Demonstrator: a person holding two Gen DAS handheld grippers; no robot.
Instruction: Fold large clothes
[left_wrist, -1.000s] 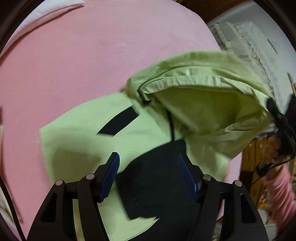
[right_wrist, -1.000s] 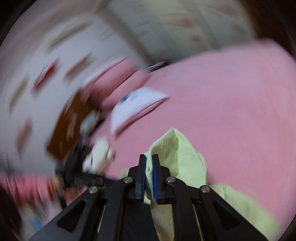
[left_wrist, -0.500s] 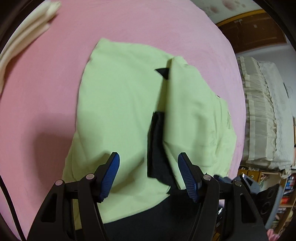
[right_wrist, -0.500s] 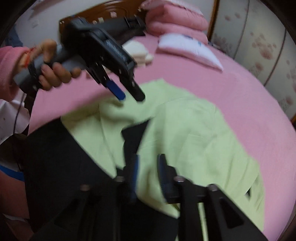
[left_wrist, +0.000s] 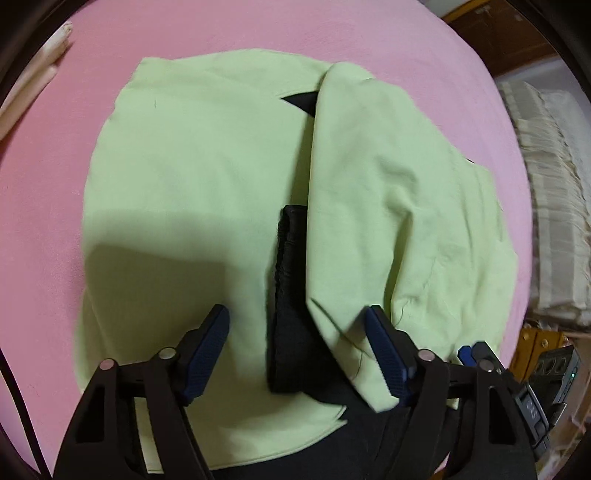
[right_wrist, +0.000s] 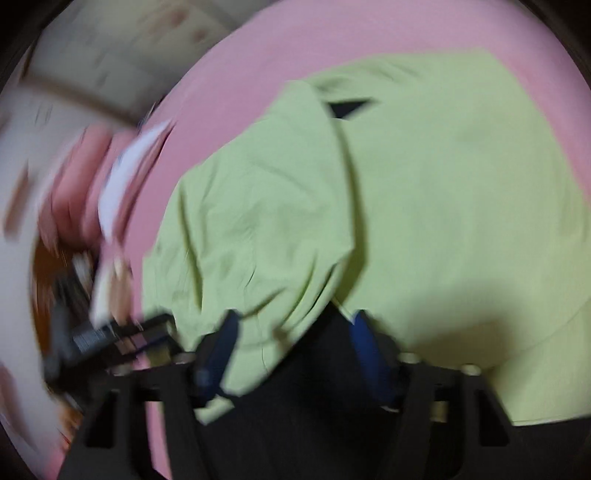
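Landmark: the light green garment (left_wrist: 207, 177), spread on the pink bed (left_wrist: 258, 26).

1. Left hand-held gripper (left_wrist: 297, 339): it stands over the near edge of the garment, pointing steeply down. The jaws are wide and opening. The black ribbed cuff (left_wrist: 290, 280) and a folded green corner lie below the gap; the blue pads (left_wrist: 207, 349) press on nothing.
2. Right hand-held gripper (right_wrist: 293, 350): it stands over the garment's near edge, at its folded side. This view is blurred. The jaws are partly apart and opening, with rumpled green cloth and black trim below the gap. No pad visibly grips the cloth.
3. Garment: one side panel is folded over the body, and the fold line runs away from the grippers. A black triangular patch (left_wrist: 304, 101) shows at the far end of that line.
4. Beyond the garment: bare pink bed on all far sides.
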